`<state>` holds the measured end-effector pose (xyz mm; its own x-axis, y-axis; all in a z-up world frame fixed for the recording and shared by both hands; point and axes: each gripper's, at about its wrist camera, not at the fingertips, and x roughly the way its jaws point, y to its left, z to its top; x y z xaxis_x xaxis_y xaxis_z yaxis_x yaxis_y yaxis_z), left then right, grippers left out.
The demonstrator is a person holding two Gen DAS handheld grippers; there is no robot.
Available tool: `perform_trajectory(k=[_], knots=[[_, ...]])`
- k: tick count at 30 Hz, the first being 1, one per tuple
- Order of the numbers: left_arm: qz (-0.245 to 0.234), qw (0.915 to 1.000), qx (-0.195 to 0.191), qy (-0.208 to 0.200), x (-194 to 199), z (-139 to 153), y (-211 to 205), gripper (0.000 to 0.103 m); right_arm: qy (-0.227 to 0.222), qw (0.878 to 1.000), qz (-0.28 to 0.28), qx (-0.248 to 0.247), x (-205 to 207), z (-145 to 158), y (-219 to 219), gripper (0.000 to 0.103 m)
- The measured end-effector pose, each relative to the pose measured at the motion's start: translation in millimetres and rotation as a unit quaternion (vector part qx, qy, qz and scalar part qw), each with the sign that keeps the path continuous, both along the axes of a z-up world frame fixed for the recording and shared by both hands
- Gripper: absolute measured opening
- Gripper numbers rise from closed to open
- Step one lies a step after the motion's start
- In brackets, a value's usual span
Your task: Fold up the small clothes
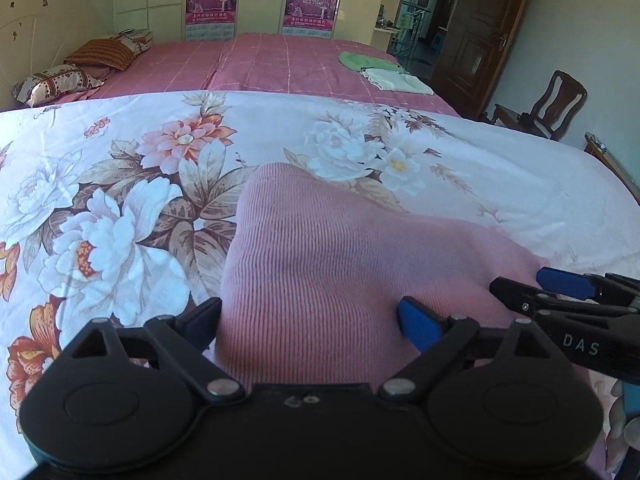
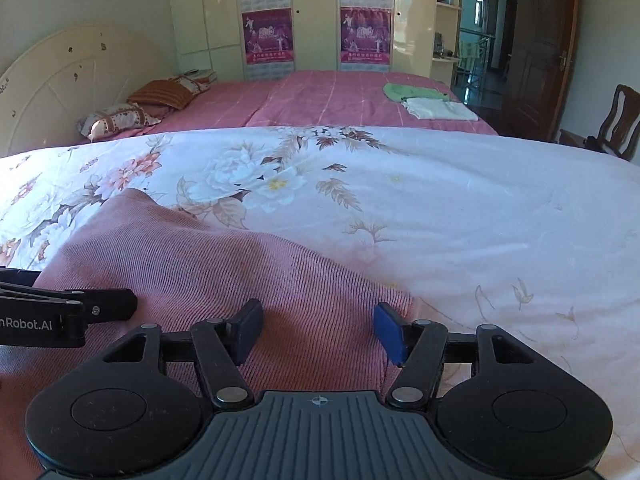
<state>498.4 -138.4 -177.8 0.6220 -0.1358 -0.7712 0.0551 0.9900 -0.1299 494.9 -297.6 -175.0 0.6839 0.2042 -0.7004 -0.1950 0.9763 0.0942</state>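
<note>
A pink ribbed knit garment [image 1: 340, 256] [image 2: 192, 260] lies folded on the floral sheet [image 1: 120, 200] [image 2: 480, 220]. My left gripper [image 1: 310, 320] hovers over its near part, jaws wide, and the blue pads [image 1: 418, 324] stand on either side of the cloth without pinching it. The right gripper [image 2: 320, 330] is open over the garment's right edge, with nothing clamped between its pads [image 2: 390, 334]. Each gripper also shows in the other's view: the right gripper [image 1: 560, 292] at the right, the left gripper's fingers [image 2: 100, 308] at the left edge.
Beyond the floral sheet runs a pink checked bedspread [image 1: 280, 64] [image 2: 320, 96]. On it lie a folded green cloth [image 1: 368, 62] [image 2: 412, 92] and a folded white cloth [image 1: 396, 80] [image 2: 438, 109]. Pillows [image 1: 52, 82] sit far left. A wooden chair [image 1: 556, 104] and a door [image 1: 480, 32] are at the right.
</note>
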Motion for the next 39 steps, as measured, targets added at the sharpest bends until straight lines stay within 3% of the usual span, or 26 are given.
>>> perform_trajectory(k=[7, 12, 16, 22, 37, 39], knots=[[-0.009, 0.9998, -0.004, -0.017, -29.4, 19.1, 11.8, 0.088, -0.003, 0.999, -0.015, 0.052, -29.3, 26.1, -23.5, 0.061], [-0.006, 0.9996, -0.027, -0.006, -57.1, 16.7, 27.2, 0.088, 0.026, 0.996, -0.018, 0.079, -57.5, 29.2, -36.6, 0.061], [-0.005, 0.9975, -0.067, 0.019, -66.3, 8.7, 36.1, 0.088, 0.063, 0.991, -0.029, 0.118, -74.6, 22.8, -46.9, 0.061], [-0.009, 0.9921, -0.116, 0.045, -64.3, -6.6, 34.9, 0.085, 0.084, 0.989, -0.033, 0.116, -88.5, 11.5, -49.6, 0.065], [-0.018, 0.9966, -0.075, 0.029, -60.9, -9.6, 16.4, 0.084, 0.08, 0.991, -0.015, 0.11, -79.8, 4.1, -40.2, 0.069], [-0.021, 0.9969, -0.071, 0.027, -62.2, -7.2, 14.7, 0.079, 0.078, 0.991, -0.011, 0.107, -78.0, 3.0, -38.5, 0.069]])
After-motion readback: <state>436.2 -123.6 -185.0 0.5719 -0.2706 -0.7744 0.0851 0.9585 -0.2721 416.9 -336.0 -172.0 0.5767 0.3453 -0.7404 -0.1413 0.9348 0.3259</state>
